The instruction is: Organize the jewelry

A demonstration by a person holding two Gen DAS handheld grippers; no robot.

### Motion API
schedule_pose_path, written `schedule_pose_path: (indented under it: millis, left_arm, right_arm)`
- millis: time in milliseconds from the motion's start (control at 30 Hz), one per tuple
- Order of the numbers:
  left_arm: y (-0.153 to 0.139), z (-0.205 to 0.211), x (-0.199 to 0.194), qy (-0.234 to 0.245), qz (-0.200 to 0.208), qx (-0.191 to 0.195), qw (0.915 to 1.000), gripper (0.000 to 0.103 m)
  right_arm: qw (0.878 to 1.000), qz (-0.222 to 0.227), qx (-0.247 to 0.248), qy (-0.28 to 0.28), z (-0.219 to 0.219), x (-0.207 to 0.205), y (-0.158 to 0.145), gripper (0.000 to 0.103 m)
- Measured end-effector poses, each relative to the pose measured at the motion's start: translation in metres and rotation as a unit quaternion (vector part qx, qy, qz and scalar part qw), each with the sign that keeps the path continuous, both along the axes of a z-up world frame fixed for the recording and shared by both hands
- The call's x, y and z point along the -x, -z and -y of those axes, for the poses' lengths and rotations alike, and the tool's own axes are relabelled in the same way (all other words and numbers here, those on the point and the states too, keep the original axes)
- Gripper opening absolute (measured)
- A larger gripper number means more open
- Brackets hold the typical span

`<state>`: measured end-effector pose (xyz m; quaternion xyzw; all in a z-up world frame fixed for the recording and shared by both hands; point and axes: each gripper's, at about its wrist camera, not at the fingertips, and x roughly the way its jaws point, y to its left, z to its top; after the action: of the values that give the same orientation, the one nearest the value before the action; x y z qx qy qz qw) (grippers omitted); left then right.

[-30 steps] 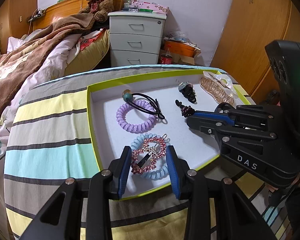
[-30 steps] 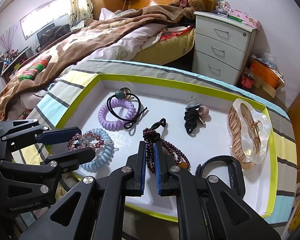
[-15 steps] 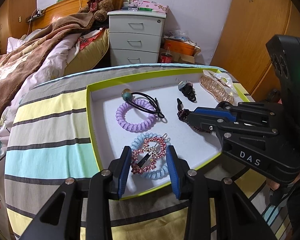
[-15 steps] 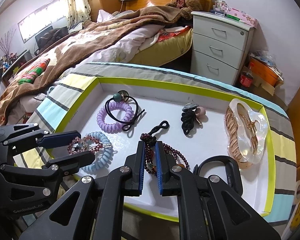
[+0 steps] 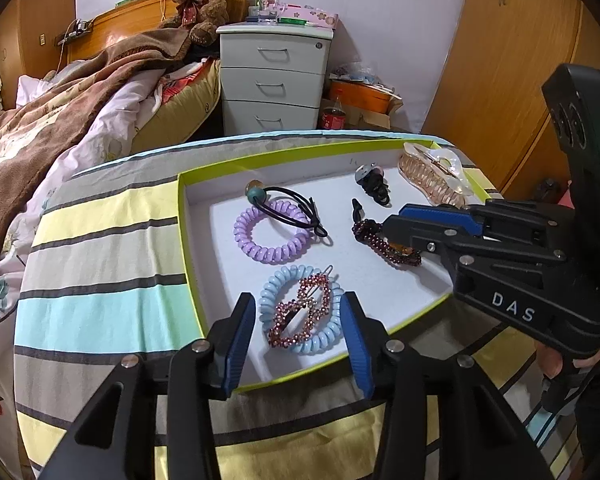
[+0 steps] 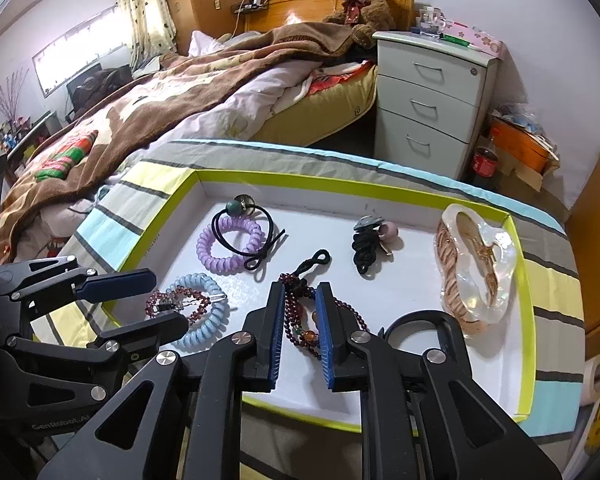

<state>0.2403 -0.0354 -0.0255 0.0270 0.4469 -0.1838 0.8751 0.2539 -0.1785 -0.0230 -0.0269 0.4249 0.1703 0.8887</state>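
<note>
Dark-red beaded bracelet (image 6: 300, 320), tangled, orange bead; right gripper (image 6: 299, 336) fingers parted around it; left gripper (image 5: 298, 332) fingers apart.

The right gripper (image 6: 298, 332) has spread its fingers apart around the bead bracelet (image 6: 300, 320).

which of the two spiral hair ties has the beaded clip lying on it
The light blue spiral hair tie, at the tray's near edge between the left gripper's open fingers, carries the red beaded clip. The purple spiral hair tie farther back has only a black elastic across it.
</note>
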Motion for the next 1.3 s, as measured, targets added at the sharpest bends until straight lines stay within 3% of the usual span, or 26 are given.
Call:
schedule_pose_path:
  millis: [300, 367, 433, 933, 1167, 1300]
  left_arm:
    - [-0.011, -0.005, 0.016, -0.021, 0.014, 0.000, 0.9997, 0.051]
    - [-0.014, -0.006, 0.021, -0.027, 0.018, -0.003, 0.9995, 0.051]
    - [-0.018, -0.006, 0.028, -0.030, 0.024, -0.003, 0.9993, 0.051]
    - [-0.040, -0.012, 0.084, -0.089, 0.067, -0.010, 0.9937, 0.053]
    - [-0.036, -0.010, 0.103, -0.117, 0.078, -0.036, 0.9894, 0.053]
    - [-0.032, -0.007, 0.113, -0.126, 0.085, -0.054, 0.9870, 0.053]
  right_arm:
    - [1.000, 0.017, -0.012, 0.015, 0.005, 0.018, -0.012, 0.024]
    - [1.000, 0.018, -0.015, 0.019, 0.006, 0.024, -0.014, 0.027]
    - [0.999, 0.022, -0.018, 0.026, 0.009, 0.030, -0.017, 0.040]
    - [0.994, 0.062, -0.039, 0.077, 0.018, 0.098, -0.038, 0.040]
    - [0.991, 0.085, -0.009, 0.107, 0.020, 0.130, -0.034, 0.040]
    - [0.988, 0.087, -0.021, 0.124, 0.025, 0.141, -0.032, 0.040]
